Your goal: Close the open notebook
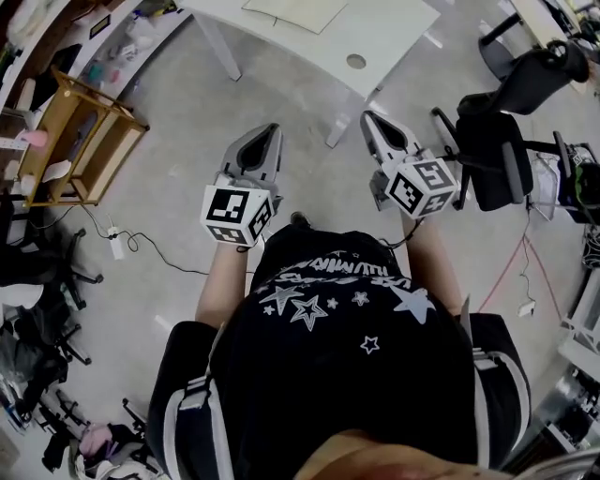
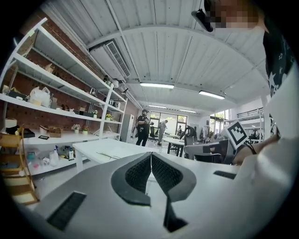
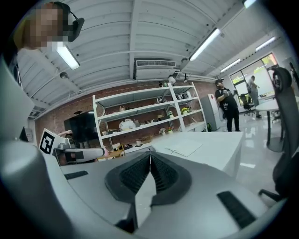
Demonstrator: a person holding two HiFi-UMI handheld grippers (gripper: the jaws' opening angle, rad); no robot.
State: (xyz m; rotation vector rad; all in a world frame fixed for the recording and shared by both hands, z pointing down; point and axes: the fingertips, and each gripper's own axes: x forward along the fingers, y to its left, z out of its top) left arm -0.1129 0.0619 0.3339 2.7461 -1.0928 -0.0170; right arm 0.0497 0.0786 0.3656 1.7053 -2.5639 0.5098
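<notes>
Your left gripper [image 1: 271, 128] and right gripper [image 1: 368, 116] are both closed on nothing; the notebook [image 1: 300, 11] lies open on the white surface [image 1: 412, 30] ahead.

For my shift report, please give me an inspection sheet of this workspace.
Surface: white rectangular table with a round hole.
Job's things: pale open notebook, flat on that table, untouched.
Clutter: wooden step rack at left, black office chair at right.
Grippers: left gripper and right gripper shut, nothing between jaws.
Cables: white cord with power strip on grey floor.
Surroundings: white wall shelves, people standing far off.
</notes>
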